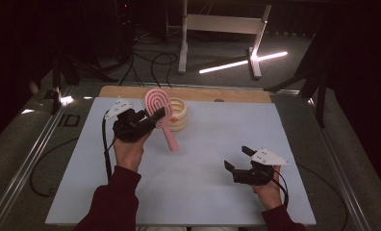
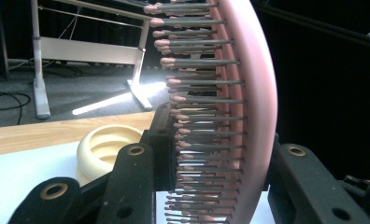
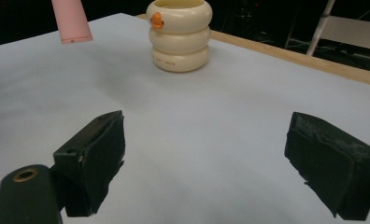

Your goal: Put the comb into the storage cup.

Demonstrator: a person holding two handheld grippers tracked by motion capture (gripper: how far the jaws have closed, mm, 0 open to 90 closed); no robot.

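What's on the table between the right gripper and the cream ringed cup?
Nothing: in the right gripper view, bare white table runs from the right gripper to the cup.

Worktop (image 1: 203, 183) is a pale blue-grey sheet with a strip of bare wood along the top edge. Sitting on it, upper middle of the frame: a cream ribbed holder (image 1: 177, 114) with an orange spot.

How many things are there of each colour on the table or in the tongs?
Pink: 1, the hairbrush
Cream: 1, the ringed cup
Total: 2
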